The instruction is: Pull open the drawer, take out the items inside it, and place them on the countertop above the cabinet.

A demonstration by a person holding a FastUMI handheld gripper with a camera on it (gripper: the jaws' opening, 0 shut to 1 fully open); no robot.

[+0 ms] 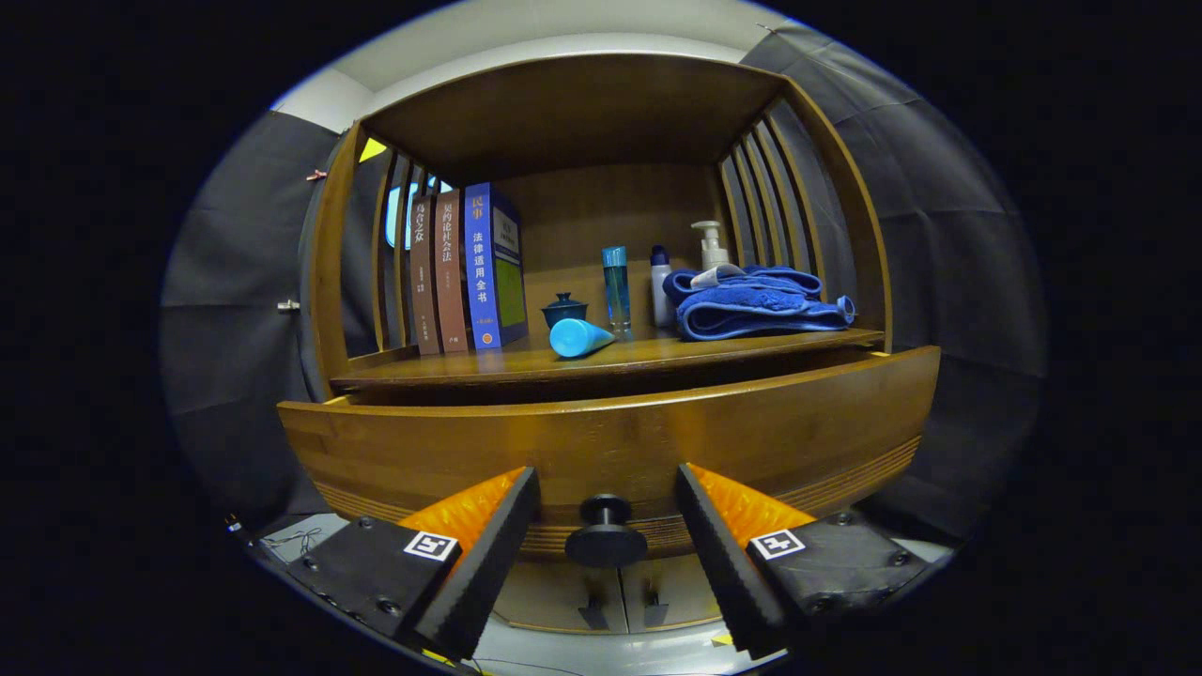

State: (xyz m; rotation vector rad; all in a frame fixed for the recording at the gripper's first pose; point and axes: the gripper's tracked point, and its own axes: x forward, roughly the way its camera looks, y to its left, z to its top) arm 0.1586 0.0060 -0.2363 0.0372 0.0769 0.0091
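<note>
Presently gripper (606,526) released, fingers flanking drawer knob (605,537); we advise clenching squarely, pulling straight, drawer (610,441) partly out.

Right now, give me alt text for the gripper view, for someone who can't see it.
The open gripper brackets the dark round knob of a wooden drawer, its fingers clear of it; the drawer stands slightly pulled out. On the countertop above: upright books, a folded blue towel, bottles, and a tipped light-blue tube.
</note>
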